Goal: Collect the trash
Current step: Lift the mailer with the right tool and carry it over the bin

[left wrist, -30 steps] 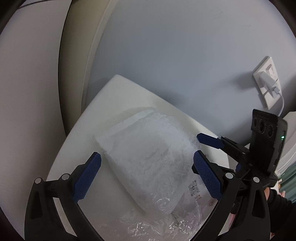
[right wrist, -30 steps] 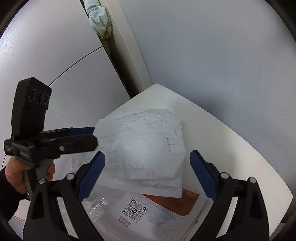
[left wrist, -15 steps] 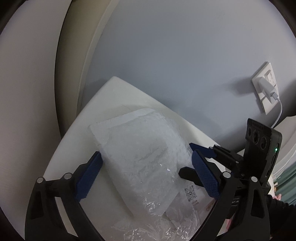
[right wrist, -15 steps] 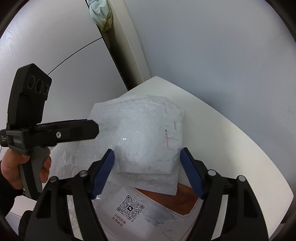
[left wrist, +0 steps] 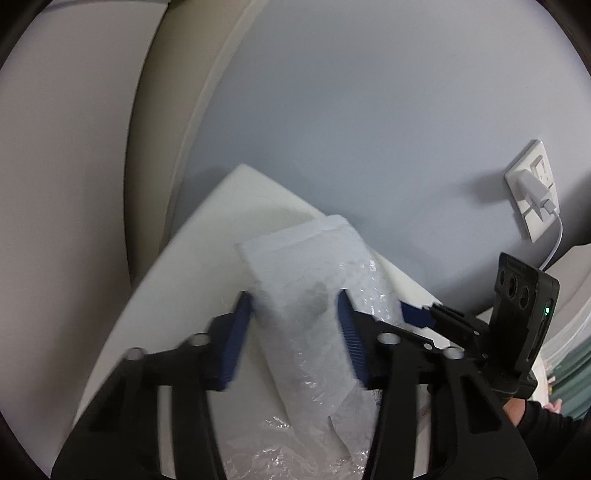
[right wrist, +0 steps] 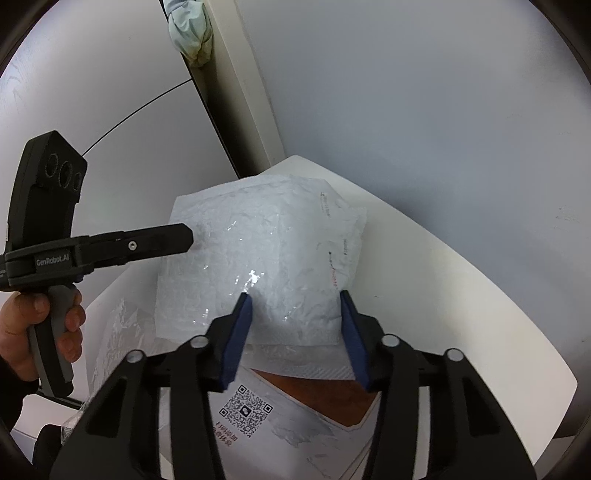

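Note:
A white bubble-wrap mailer bag point(left wrist: 314, 280) point(right wrist: 258, 258) lies on a white table corner point(left wrist: 207, 258) point(right wrist: 443, 280). My left gripper point(left wrist: 295, 332) is half closed with its blue pads on either side of the bag's edge; in the right wrist view point(right wrist: 162, 240) its fingers reach the bag's left side. My right gripper point(right wrist: 295, 332) is half closed around the bag's near edge. Whether either grips it is unclear. Under the bag lie a white envelope with a QR code point(right wrist: 247, 410) and crinkled clear plastic point(left wrist: 295, 450).
A grey wall point(left wrist: 369, 129) stands right behind the table. A wall socket with a white plug and cable point(left wrist: 532, 188) is at the right. A door frame point(right wrist: 236, 92) with a hanging light cloth point(right wrist: 192, 33) stands at the left.
Both grippers have narrowed their jaws from wide open and moved in onto the bag. The bag has bunched up and shifted towards the wall.

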`<state>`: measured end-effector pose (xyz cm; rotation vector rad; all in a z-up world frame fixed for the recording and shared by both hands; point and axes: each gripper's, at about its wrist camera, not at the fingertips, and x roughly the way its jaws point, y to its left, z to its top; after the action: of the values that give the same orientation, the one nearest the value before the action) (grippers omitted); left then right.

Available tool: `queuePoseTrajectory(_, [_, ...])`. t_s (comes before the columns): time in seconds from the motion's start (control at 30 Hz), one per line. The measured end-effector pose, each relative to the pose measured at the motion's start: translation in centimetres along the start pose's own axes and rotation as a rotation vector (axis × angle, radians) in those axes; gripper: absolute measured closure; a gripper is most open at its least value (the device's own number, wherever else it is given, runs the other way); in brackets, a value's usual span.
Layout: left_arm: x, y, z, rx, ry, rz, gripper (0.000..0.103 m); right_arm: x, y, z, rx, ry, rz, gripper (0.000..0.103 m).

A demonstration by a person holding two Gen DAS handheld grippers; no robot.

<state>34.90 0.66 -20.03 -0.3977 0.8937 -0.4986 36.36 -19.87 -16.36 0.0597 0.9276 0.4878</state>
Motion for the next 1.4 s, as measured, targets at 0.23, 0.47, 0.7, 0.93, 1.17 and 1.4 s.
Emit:
queuePoseTrajectory(0.23, [-2.3,-2.2,0.8,0.027,-0.040,-0.017,0.071,-3.3,0.5,0.4,-0.020,-0.066,-0.001,0.068])
queuePoseTrajectory(0.47, [-6.8,-5.5,1.0,0.061,-0.102,-0.018,0.072,-7.7,1.7,0.5,-0.048,-0.131,0.030,0.069])
queuePoseTrajectory(0.7, [-11.9,-8.2,-0.5,0.085,-0.156,-0.005,0.072,-10.9,4.2,0.3,-0.082,-0.174,0.052,0.069])
queuePoseTrajectory(0.93, [-17.6,-8.9,-3.7,0.082,-0.205,0.046,0.072,-12.9,8.3,-1.4,-0.137,-0.193,0.094,0.069])
queuePoseTrajectory(1.17, [-23.4,-8.1,-8.4,0.059,-0.249,0.115,0.072,-13.8,13.5,-4.0,-0.199,-0.183,0.160,0.069])
queuePoseTrajectory(1.4, [-28.3,-5.3,-14.5,0.028,-0.254,0.193,0.072,-12.4,20.1,-7.1,-0.276,-0.130,0.240,0.069])
